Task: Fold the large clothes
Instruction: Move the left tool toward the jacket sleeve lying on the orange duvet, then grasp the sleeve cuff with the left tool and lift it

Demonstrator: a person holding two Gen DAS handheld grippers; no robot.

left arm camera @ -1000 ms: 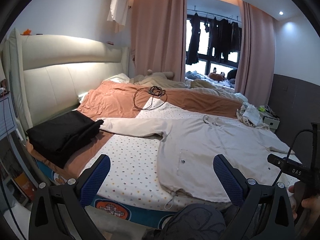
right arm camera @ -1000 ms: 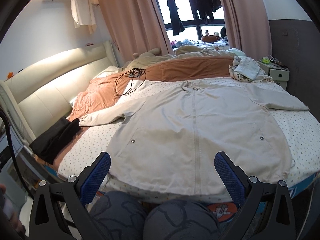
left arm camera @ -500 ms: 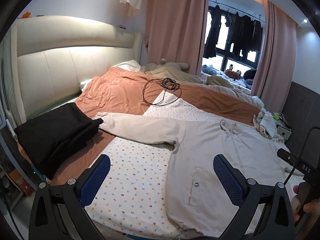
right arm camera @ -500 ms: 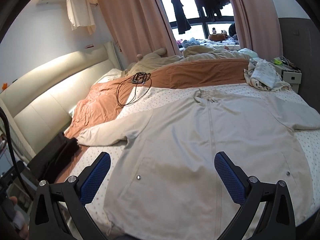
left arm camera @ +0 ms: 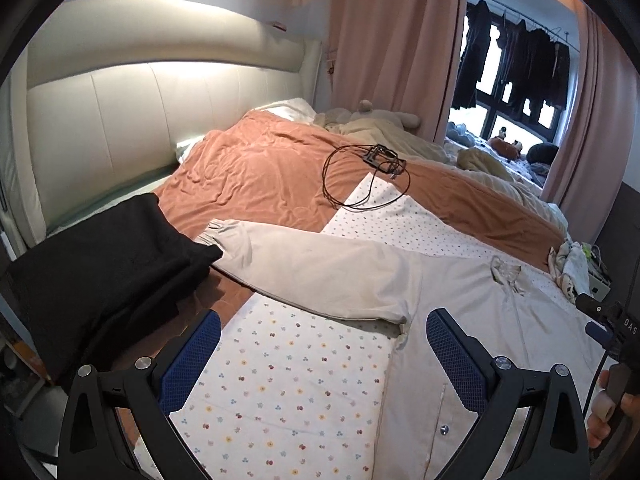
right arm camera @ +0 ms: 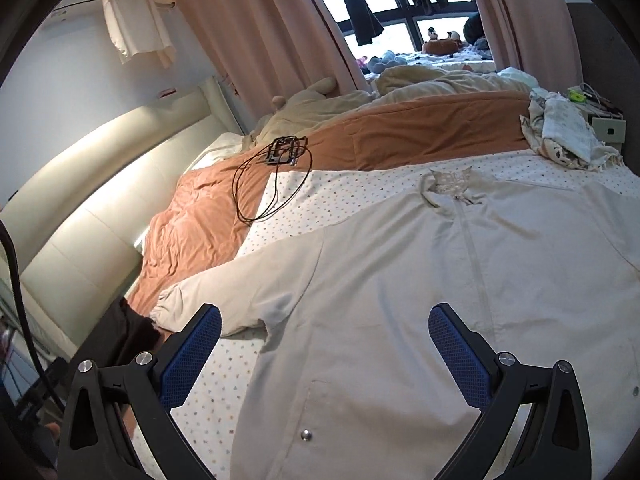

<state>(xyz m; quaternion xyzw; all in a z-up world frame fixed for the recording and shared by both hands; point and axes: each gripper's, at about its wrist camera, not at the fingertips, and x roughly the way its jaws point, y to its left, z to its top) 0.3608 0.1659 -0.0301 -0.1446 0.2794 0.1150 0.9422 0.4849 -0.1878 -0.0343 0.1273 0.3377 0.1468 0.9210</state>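
Bedroom, wide bed (left arm camera: 288, 396) with a dotted white sheet, a padded cream headboard (left arm camera: 132, 120) at my left and pink curtains (left arm camera: 396, 40) beside a window. The beige jacket (right arm camera: 400, 300) lies flat and front-up on the dotted sheet, zip running up its middle to a crumpled collar (right arm camera: 450, 182). Its near sleeve (left arm camera: 316, 268) stretches out sideways toward the headboard, the cuff ending just beside a folded black garment (left arm camera: 100, 276) and partly over the rust-orange blanket (left arm camera: 260, 176).

My left gripper (left arm camera: 322, 354) hangs above the sheet just below that sleeve's armpit, jaws spread wide, nothing between the blue pads. My right gripper (right arm camera: 324, 354) hangs over the jacket's chest and underarm area, jaws equally wide apart, gripping nothing; whether either set of fingertips touches the cloth I cannot tell. A snap button (right arm camera: 306, 435) shows on the jacket front near my right gripper's lower edge.

Further out: a coiled black cable (left arm camera: 360, 178) with a small device lies across the blanket and the sheet's edge. A crumpled pale cloth (right arm camera: 568, 132) sits at the far corner of the bed. Dark clothes (left arm camera: 516, 60) hang at the window.
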